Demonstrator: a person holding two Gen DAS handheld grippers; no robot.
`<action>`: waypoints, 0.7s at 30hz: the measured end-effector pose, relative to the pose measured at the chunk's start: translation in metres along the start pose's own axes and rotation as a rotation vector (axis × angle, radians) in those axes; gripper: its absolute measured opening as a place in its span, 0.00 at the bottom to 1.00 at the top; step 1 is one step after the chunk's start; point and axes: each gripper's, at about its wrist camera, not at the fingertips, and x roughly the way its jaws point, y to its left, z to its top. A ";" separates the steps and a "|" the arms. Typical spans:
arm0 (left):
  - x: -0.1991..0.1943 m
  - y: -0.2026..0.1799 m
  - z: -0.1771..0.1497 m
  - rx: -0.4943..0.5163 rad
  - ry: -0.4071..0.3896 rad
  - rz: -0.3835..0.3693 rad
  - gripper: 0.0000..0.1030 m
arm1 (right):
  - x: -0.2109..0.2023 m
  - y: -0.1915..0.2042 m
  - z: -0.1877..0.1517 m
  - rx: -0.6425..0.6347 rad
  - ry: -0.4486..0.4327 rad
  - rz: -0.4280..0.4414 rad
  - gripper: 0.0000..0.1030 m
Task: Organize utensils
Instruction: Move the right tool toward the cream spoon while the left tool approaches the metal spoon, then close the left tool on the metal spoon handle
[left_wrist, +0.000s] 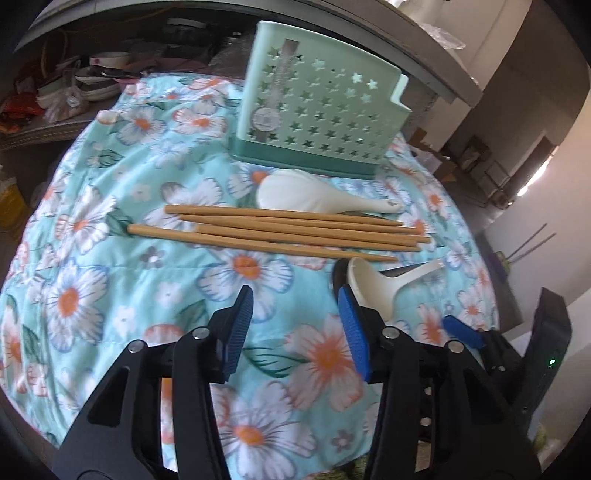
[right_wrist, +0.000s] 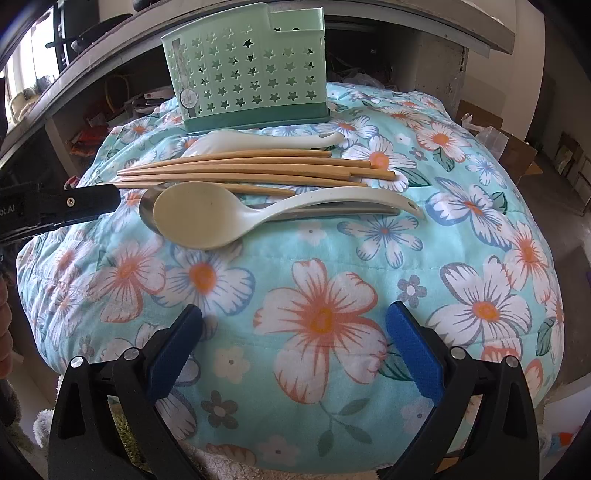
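Observation:
A mint-green utensil holder (left_wrist: 317, 107) (right_wrist: 247, 70) with star-shaped holes stands at the back of the floral cloth. In front of it lie a white ceramic spoon (left_wrist: 314, 194) (right_wrist: 258, 142), several wooden chopsticks (left_wrist: 288, 230) (right_wrist: 251, 170), and a cream plastic spoon (left_wrist: 376, 286) (right_wrist: 207, 218) resting on a metal spoon (right_wrist: 146, 214). My left gripper (left_wrist: 297, 328) is open with only cloth between its fingers. Its right finger is just beside the cream spoon's bowl. My right gripper (right_wrist: 295, 349) hangs open over the cloth, nearer than the utensils.
The floral cloth (left_wrist: 110, 258) (right_wrist: 461, 229) covers a rounded table that drops off on all sides. Behind it, under a counter edge, is a shelf with stacked bowls (left_wrist: 96, 74). Cardboard boxes (right_wrist: 517, 147) stand on the floor at the right.

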 end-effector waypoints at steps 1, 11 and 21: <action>0.003 -0.002 0.001 -0.010 0.009 -0.034 0.35 | 0.000 0.000 0.000 0.000 -0.002 0.000 0.94; 0.035 -0.008 0.003 -0.048 0.101 -0.100 0.03 | 0.000 0.000 -0.001 0.001 -0.006 0.004 0.94; 0.014 -0.021 0.003 0.025 0.012 -0.062 0.00 | -0.014 0.002 -0.002 -0.024 -0.058 0.004 0.82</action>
